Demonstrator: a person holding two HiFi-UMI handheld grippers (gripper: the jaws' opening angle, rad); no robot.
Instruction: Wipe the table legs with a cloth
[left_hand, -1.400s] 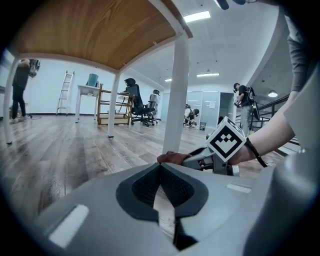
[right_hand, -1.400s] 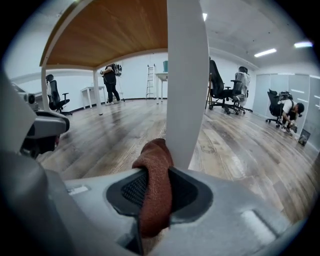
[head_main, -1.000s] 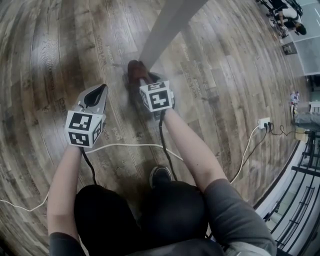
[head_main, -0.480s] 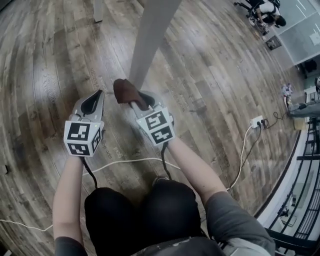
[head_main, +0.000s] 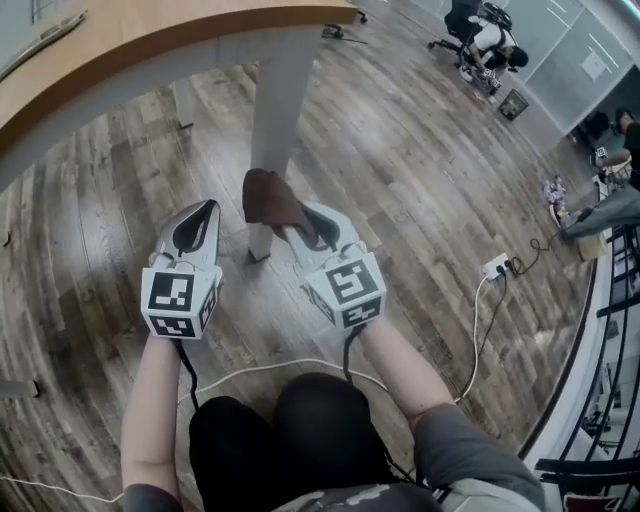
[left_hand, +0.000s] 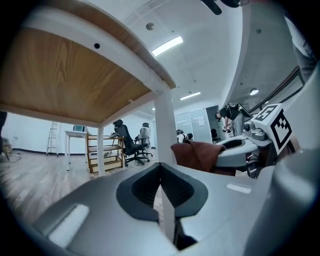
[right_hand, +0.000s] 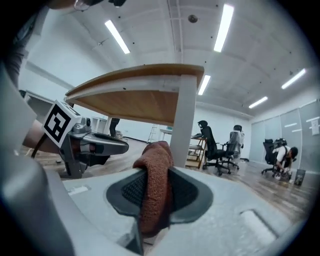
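Observation:
A white table leg (head_main: 272, 110) drops from the wooden tabletop (head_main: 150, 35) to the plank floor. My right gripper (head_main: 300, 222) is shut on a brown cloth (head_main: 270, 200), which rests against the leg's lower part. In the right gripper view the cloth (right_hand: 155, 187) bulges up between the jaws with the leg (right_hand: 184, 120) just behind it. My left gripper (head_main: 195, 222) hovers to the left of the leg, shut and holding nothing. The left gripper view shows the leg (left_hand: 164, 127) ahead and the cloth (left_hand: 197, 155) to its right.
White cables (head_main: 480, 320) run across the floor to a socket block (head_main: 497, 265) at right. A metal railing (head_main: 610, 330) borders the far right. Office chairs (right_hand: 212, 145), a wooden shelf (left_hand: 106, 150) and people (head_main: 485, 40) are farther off. Another white leg (head_main: 183, 103) stands back left.
My head view has tilted up, bringing the tabletop into sight. The right gripper has carried the cloth up along the leg; the left gripper has stayed beside it.

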